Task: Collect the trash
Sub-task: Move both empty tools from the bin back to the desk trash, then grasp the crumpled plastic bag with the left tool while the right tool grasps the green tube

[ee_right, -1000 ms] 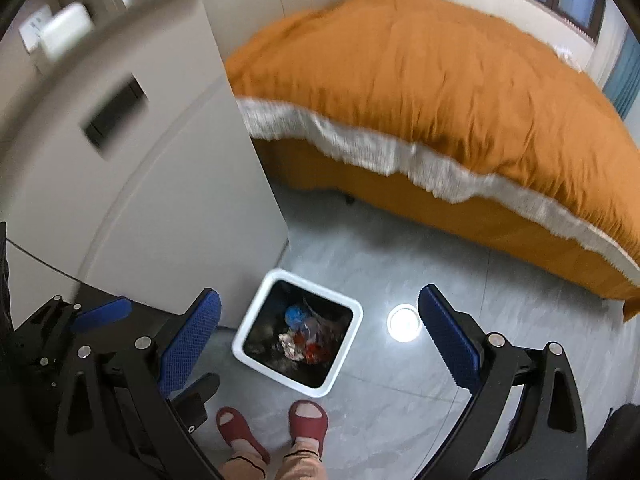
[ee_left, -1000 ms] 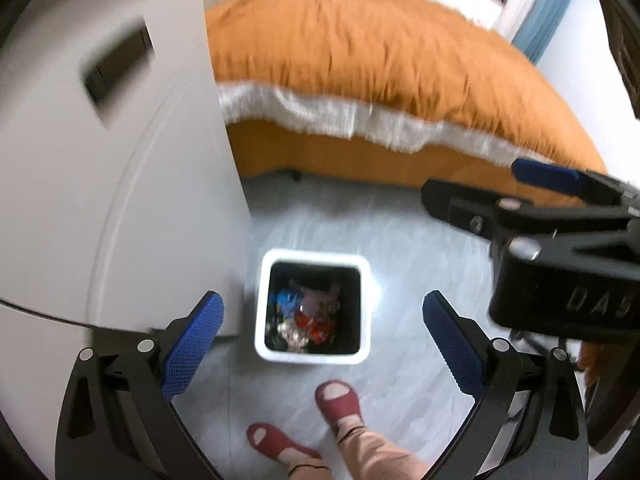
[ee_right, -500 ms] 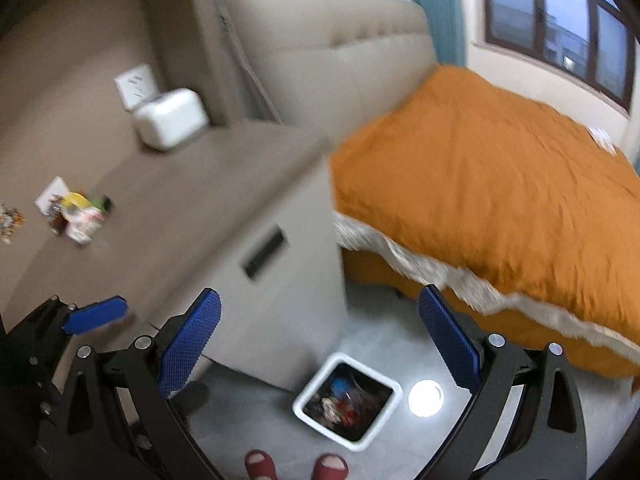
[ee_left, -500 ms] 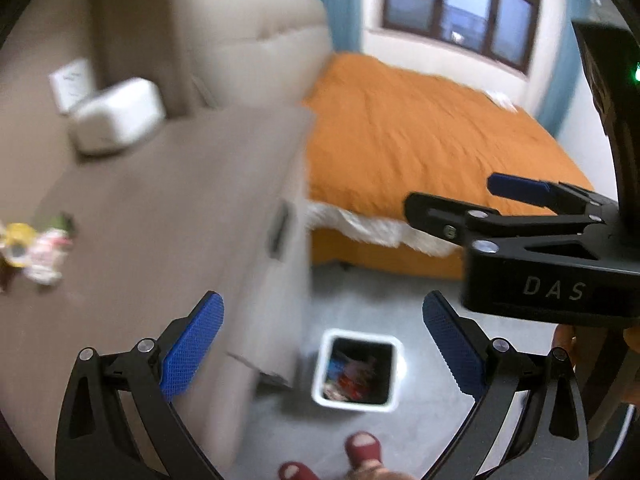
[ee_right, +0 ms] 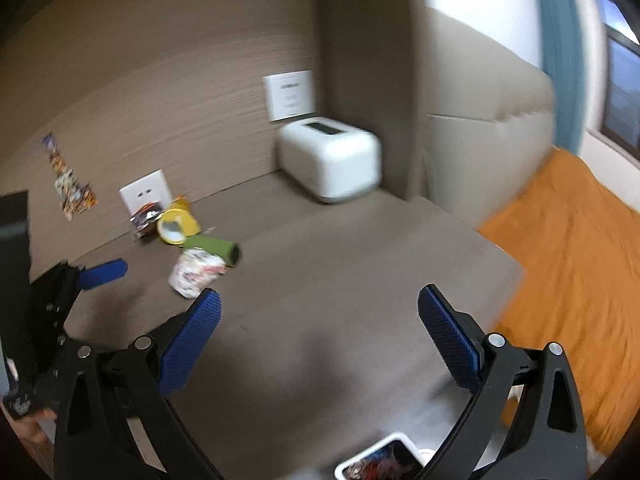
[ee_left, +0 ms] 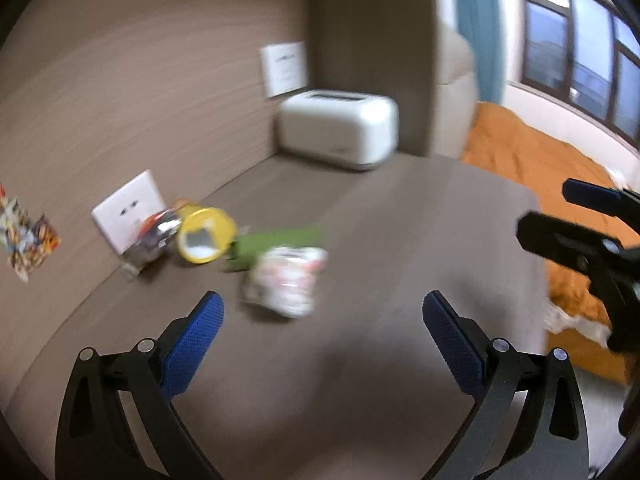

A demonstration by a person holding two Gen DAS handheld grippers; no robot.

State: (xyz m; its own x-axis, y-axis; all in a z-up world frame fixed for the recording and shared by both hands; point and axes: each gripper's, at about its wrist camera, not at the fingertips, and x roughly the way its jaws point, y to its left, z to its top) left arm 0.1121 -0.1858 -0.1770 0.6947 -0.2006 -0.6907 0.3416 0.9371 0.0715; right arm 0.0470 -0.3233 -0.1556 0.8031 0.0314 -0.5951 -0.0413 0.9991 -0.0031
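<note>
Trash lies on the brown nightstand top [ee_left: 360,360]: a crumpled white printed wrapper [ee_left: 286,280], a green tube [ee_left: 276,246], a yellow can on its side [ee_left: 205,236] and a shiny foil wrapper [ee_left: 154,240]. The same pile shows in the right wrist view: wrapper [ee_right: 194,272], green tube [ee_right: 216,248], yellow can [ee_right: 176,230]. My left gripper [ee_left: 322,332] is open and empty, just short of the white wrapper. My right gripper [ee_right: 318,328] is open and empty, to the right of the pile. The white trash bin [ee_right: 384,460] shows at the bottom edge.
A white box-shaped appliance [ee_left: 340,134] stands at the back of the nightstand by the wall. A wall socket plate [ee_left: 128,208] is behind the trash. A colourful sticker [ee_left: 28,240] is on the wall. The orange bed [ee_right: 572,264] lies to the right.
Both views swung up from the trash bin on the floor to the nightstand top. The trash pile is now close in front of both open grippers.
</note>
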